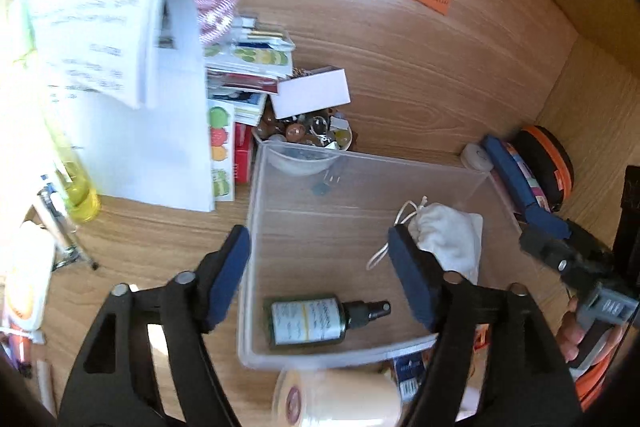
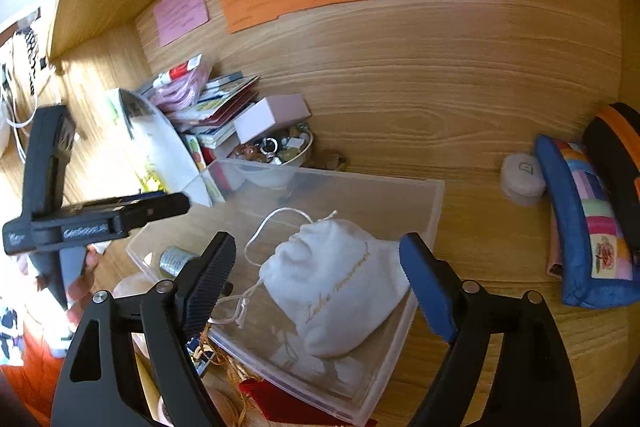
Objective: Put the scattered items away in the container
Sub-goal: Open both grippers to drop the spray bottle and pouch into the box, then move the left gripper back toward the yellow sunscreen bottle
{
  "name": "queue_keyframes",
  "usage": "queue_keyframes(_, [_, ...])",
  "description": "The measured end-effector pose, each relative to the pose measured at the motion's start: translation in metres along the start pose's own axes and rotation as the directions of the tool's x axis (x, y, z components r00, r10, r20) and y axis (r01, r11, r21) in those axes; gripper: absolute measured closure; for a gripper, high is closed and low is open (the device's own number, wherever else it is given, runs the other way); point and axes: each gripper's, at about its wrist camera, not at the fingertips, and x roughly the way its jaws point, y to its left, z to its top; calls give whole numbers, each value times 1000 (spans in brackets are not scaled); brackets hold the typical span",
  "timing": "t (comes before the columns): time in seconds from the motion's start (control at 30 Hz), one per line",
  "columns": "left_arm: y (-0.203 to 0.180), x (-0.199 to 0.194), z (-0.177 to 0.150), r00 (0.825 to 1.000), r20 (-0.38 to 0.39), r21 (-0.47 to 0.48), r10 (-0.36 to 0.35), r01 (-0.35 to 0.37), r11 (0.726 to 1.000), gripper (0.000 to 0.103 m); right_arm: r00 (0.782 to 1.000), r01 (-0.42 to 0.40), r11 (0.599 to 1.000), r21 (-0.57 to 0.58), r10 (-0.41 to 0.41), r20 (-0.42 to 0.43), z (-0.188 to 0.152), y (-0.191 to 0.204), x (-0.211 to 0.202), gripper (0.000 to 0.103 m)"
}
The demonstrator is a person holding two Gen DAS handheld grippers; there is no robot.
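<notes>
Left gripper (image 1: 320, 267) occupies the lower edge of the left wrist view, fingers (image 1: 226, 279) spread wide with nothing between them. Right gripper (image 2: 316, 283) fills the lower edge of the right wrist view, fingers (image 2: 428, 287) likewise spread and empty.

Item count inside the clear plastic container (image 1: 256, 227): two.
- One white drawstring pouch (image 2: 336, 287), lower centre of the right wrist view, directly between and beyond the right fingers, not touching either.
- One dark spray bottle (image 1: 316, 319), lying on its side, lower centre of the left wrist view, between the left fingers and below their tips.

View differences:
- Left wrist view shows the whole bottle with its label; the right wrist view shows only a part of it behind the left-hand finger.
- Left wrist view shows a yellow tube (image 1: 76, 179) at left and a cream cylinder (image 1: 340, 399) at the bottom edge.
- Right wrist view shows one patchwork pouch (image 2: 584, 227) and one small round case (image 2: 522, 179) on the bench (image 2: 480, 247) at right, plus three paper notes at upper centre.

Both views show one stack of booklets (image 1: 248, 67) and one dish of trinkets (image 2: 280, 147) behind the container.
</notes>
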Motion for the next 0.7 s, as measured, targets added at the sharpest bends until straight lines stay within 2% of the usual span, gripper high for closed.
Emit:
queue_keyframes(0.1, [-1,-19,-7,999,31,21,29,-30,999,26,1000,17,1000,-1,-17,18,2,5,-15,21])
queue_keyframes(0.23, [-1,-45,-19,995,84,28,53,-55,998,11,999,32,999,-17,-31,45,-1,17,-40,21])
queue_keyframes(0.37, [-1,-64,-37,993,102,39,63,-68,997,11,996,38,999,-24,-35,83,-11,28,-68,21])
queue_keyframes(0.5, [0,-75,-59,993,90,49,70,-75,996,9,994,55,998,-36,-51,99,-28,39,-84,21])
queue_keyframes(0.63, [4,-76,-83,996,52,36,73,-75,997,8,987,135,987,-82,-127,95,-56,54,-89,21])
queue_keyframes(0.7, [6,-75,-95,998,25,25,64,-64,998,8,987,142,986,-85,-135,86,-69,59,-90,21])
